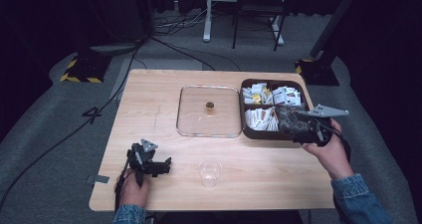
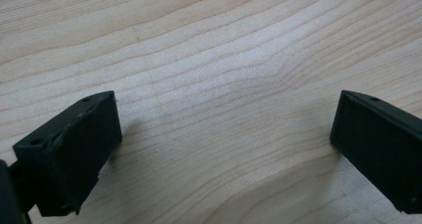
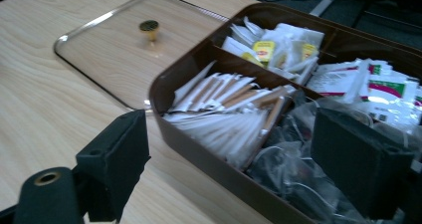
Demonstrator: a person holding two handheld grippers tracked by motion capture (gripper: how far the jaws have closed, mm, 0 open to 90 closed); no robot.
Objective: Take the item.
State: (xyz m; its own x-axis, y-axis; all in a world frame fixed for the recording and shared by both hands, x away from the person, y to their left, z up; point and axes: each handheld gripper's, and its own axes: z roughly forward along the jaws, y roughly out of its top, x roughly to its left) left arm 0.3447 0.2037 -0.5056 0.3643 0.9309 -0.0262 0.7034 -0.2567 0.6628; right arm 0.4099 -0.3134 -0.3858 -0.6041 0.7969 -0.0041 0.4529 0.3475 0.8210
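Brown tray (image 3: 199, 149) before us: four compartments of white sachets (image 3: 224, 114) and clear wrappers; our right gripper (image 3: 229, 164) gapes wide above it, left gripper (image 2: 224, 149) wide over desk (image 2: 209, 59).

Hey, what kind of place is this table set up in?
Probably a lab or recording studio, not a home. Dark curtains hang around the wooden table, cables run across the grey carpet, and stands with yellow-and-black striped bases flank it. Each hand holds a tool.

Light wooden table (image 1: 164, 99): clear lid (image 1: 209, 111) at centre, brown compartment box (image 1: 272, 109) at 3 o'clock, plastic cup (image 1: 210, 172) at 6 o'clock.
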